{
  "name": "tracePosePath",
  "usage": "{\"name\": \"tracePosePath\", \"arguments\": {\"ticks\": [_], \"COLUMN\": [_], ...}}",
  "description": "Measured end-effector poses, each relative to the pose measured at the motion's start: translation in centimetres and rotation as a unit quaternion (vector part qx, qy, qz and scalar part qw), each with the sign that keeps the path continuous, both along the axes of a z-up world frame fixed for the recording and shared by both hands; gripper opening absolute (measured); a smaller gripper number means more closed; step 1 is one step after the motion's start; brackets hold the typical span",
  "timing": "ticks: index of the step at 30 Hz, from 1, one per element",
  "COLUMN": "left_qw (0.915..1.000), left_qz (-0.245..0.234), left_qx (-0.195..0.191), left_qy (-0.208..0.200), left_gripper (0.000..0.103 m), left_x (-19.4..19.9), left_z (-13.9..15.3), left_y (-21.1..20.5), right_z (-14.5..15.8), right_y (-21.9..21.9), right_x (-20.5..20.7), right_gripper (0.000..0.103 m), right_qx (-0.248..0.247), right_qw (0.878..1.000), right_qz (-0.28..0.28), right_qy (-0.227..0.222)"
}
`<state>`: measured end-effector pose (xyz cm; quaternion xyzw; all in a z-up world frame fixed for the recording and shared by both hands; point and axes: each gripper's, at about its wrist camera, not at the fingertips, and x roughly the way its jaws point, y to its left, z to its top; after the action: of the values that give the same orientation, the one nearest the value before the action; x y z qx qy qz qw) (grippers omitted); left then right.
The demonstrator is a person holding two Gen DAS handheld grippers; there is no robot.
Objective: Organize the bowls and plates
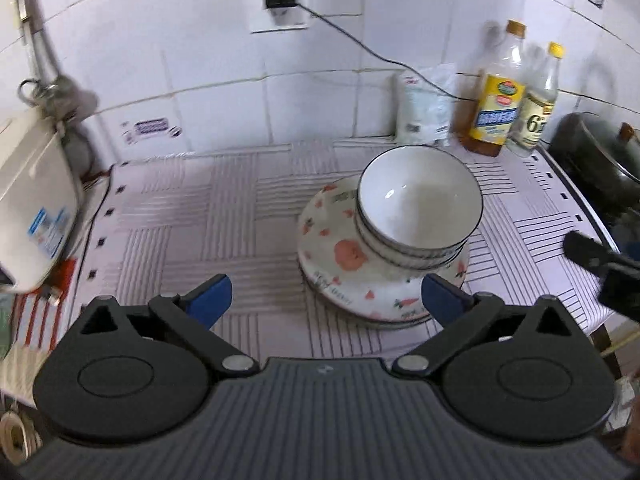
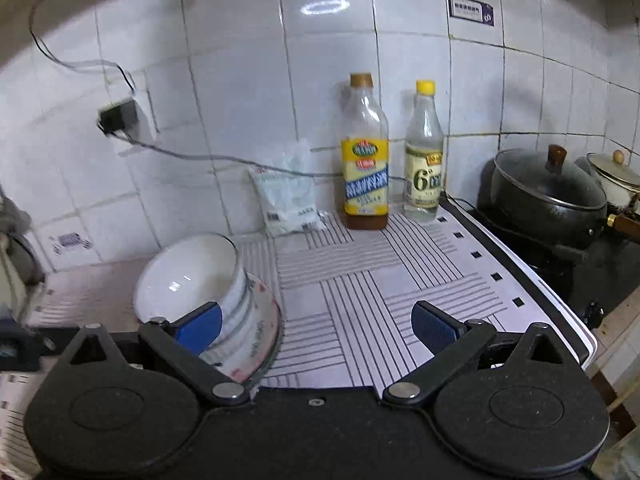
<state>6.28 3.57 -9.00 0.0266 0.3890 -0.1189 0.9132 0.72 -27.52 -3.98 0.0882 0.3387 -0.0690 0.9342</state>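
White bowls (image 1: 418,204) with dark rims, nested together, on floral plates (image 1: 340,256) stacked on the striped worktop (image 1: 200,208), toward its back edge and right of the middle. Left claw (image 1: 326,300) spread wide, empty, hovering just in front of the stack, its right blue pad (image 1: 440,298) near the plates' front rim. Right claw (image 2: 316,328) likewise spread and empty, above bare worktop just right of the stack. Against the tiled wall at the back edge: yellow-labelled oil bottle (image 2: 366,156), clear bottle (image 2: 424,156), white bag (image 2: 290,196). Beyond the worktop's right edge, black lidded pot (image 2: 550,196).
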Motion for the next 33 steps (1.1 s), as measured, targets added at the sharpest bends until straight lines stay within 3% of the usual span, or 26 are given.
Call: {"name": "tracePosePath", "arguments": {"ticks": [4,13,25,29,33], "left_qw": [0.9998,0.9995,0.9992,0.9981,0.998], "left_qz": [0.016,0.002,0.017,0.02,0.02], "left_qx": [-0.007,0.009,0.018,0.046,0.05], "left_qy": [0.002,-0.029,-0.031,-0.036,-0.034], "left_gripper": [0.103,0.103,0.103,0.103,0.103], "left_x": [-2.0,-5.6,-7.0,-7.0,-7.0], "left_z": [0.7,3.1,2.6,2.3,2.3], "left_y": [0.7,0.6,0.9,0.5,0.5], "right_z": [2.2,5.6,5.5,5.5,5.5], "right_y": [0.1,1.9,3.5,3.6,3.7], "right_x": [-1.1,-3.8,-4.5,-4.7,-4.8], "right_gripper": [0.102,0.102,0.102,0.102,0.102], "right_qx": [0.006,-0.003,-0.017,-0.028,-0.053], "right_qw": [1.0,0.999,0.998,0.997,0.995], "right_qz": [0.022,0.016,0.017,0.02,0.02], "right_qy": [0.01,0.032,0.066,0.072,0.076]}}
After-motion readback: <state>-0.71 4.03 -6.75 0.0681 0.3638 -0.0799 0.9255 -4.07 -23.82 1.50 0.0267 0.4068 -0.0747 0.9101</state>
